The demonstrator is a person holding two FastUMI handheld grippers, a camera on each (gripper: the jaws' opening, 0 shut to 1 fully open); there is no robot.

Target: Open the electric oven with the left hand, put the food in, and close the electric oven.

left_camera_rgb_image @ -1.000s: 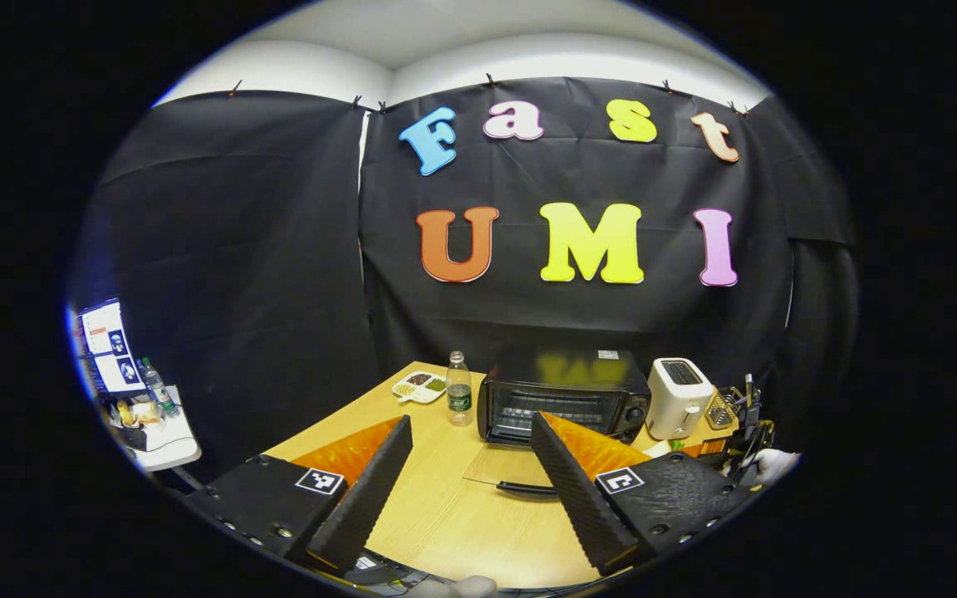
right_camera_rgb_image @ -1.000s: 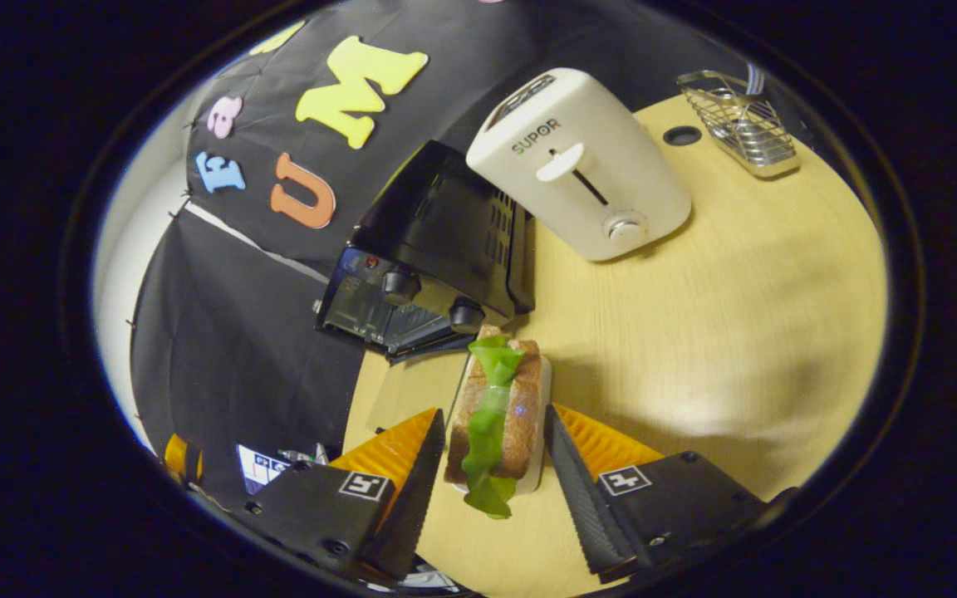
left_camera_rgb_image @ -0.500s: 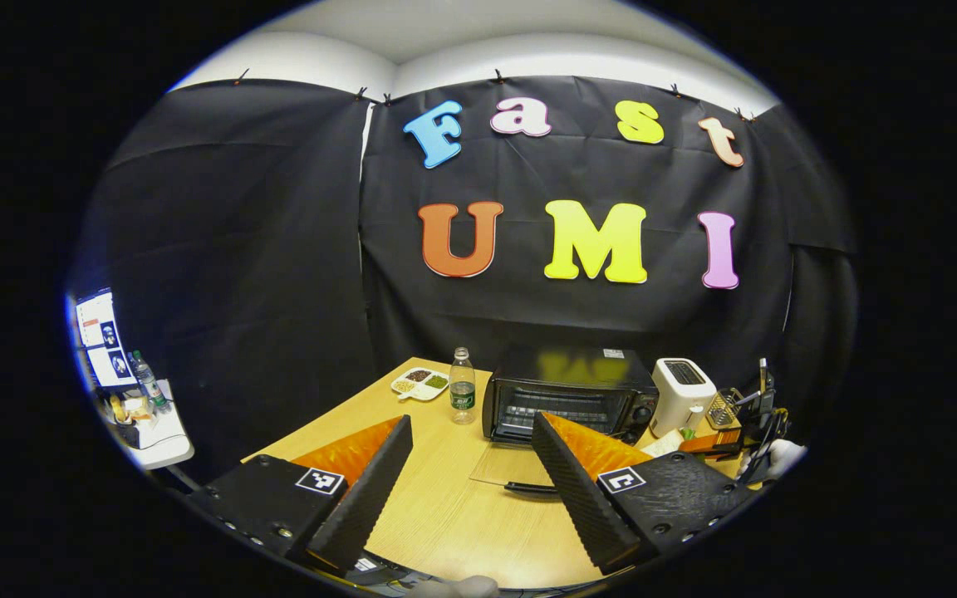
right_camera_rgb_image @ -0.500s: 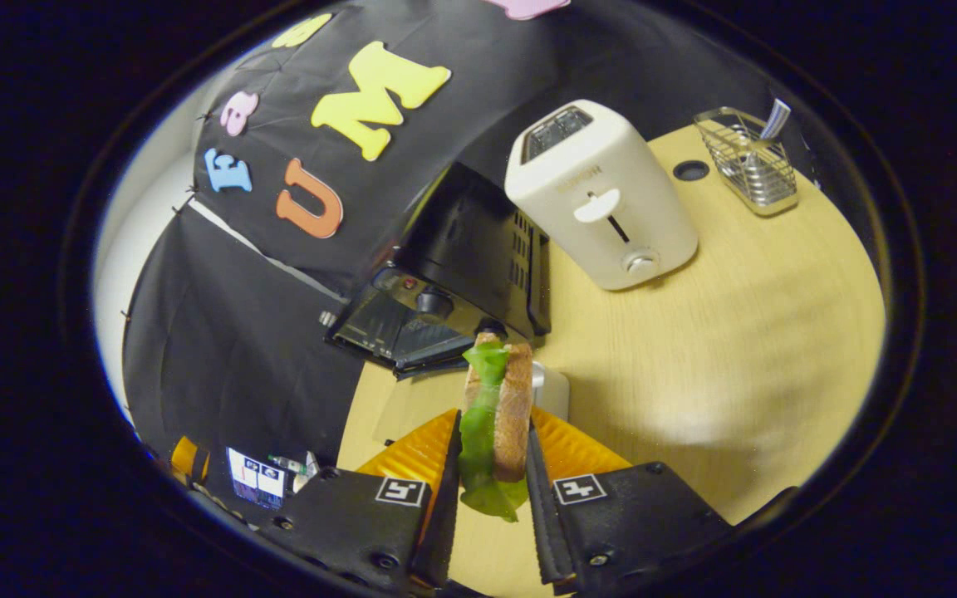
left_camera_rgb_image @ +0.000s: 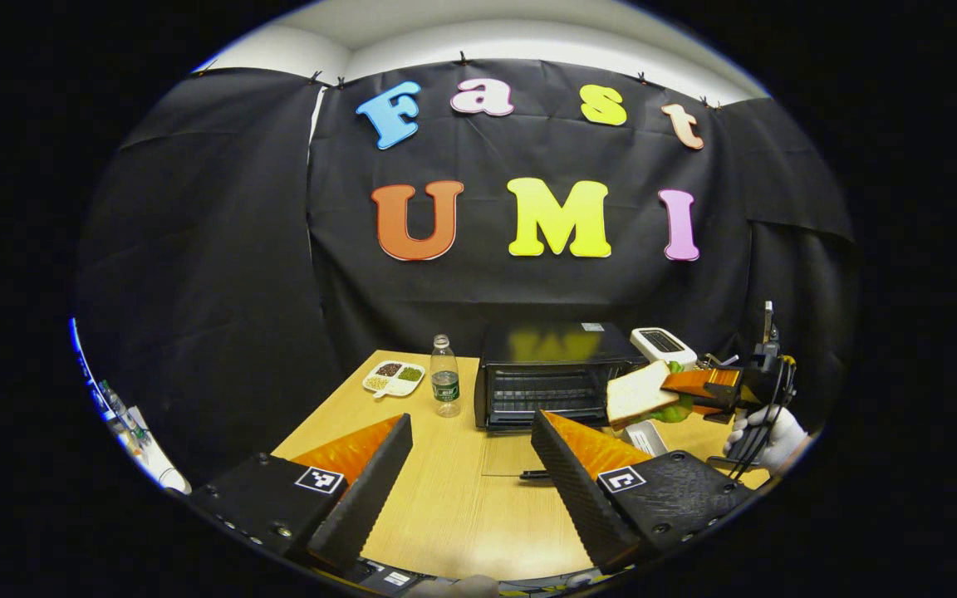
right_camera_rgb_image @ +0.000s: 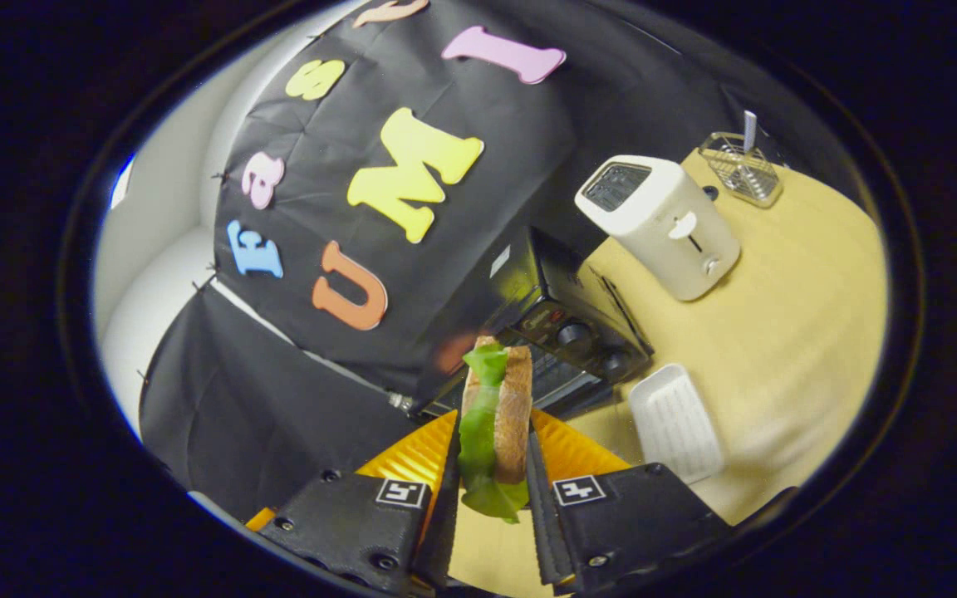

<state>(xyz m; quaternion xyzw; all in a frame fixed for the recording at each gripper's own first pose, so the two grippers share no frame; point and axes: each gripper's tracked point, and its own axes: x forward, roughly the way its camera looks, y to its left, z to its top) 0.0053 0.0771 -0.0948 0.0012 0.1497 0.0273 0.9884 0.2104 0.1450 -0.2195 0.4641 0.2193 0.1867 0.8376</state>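
The sandwich (right_camera_rgb_image: 495, 415) is clamped between both fingers of the right hand-held gripper (right_camera_rgb_image: 491, 490), raised above the counter (right_camera_rgb_image: 794, 332) before the open oven (left_camera_rgb_image: 557, 374). The left hand-held gripper (left_camera_rgb_image: 470, 465) is held open, empty. The lettuce could be shed if the rack is clipped.

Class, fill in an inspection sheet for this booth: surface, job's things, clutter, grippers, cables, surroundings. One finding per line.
Surface: wooden table, bare in front.
Job's things: electric oven, door open and lying flat; sandwich lifted off the white tray.
Clutter: toaster, water bottle, divided snack dish, wire rack.
Grippers: left hand-held gripper open, over the table; right hand-held gripper shut on the sandwich, held by a gloved hand.
Cables: dark cables by the gloved hand.
Surroundings: black cloth wall.
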